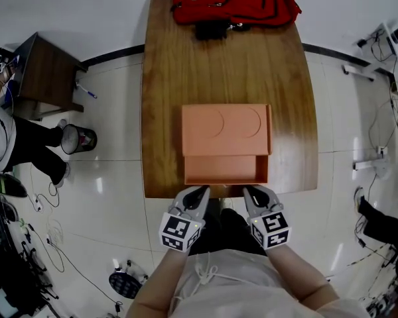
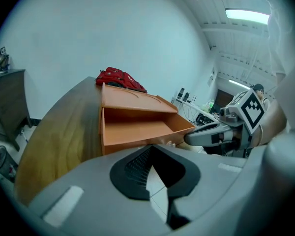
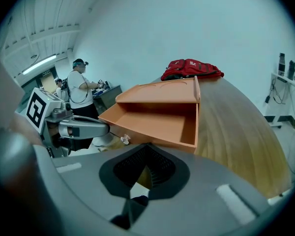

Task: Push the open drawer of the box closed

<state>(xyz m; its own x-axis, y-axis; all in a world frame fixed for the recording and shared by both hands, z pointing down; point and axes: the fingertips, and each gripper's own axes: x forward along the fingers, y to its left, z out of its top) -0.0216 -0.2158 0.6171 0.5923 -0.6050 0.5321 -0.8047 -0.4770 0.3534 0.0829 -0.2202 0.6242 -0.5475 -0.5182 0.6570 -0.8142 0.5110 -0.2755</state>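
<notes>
An orange box sits on the wooden table near its front edge. Its drawer is pulled out towards me and looks empty; a small clear knob sticks out of its front. My left gripper and right gripper hover just off the table edge, in front of the drawer's front and apart from it. Both are shut with nothing in them. In the left gripper view the drawer lies ahead of the shut left gripper; in the right gripper view the drawer lies ahead of the right gripper.
A red backpack lies at the table's far end. Left of the table stand a dark cabinet and a small bin, with a person beside them. Cables and stands line the floor on both sides.
</notes>
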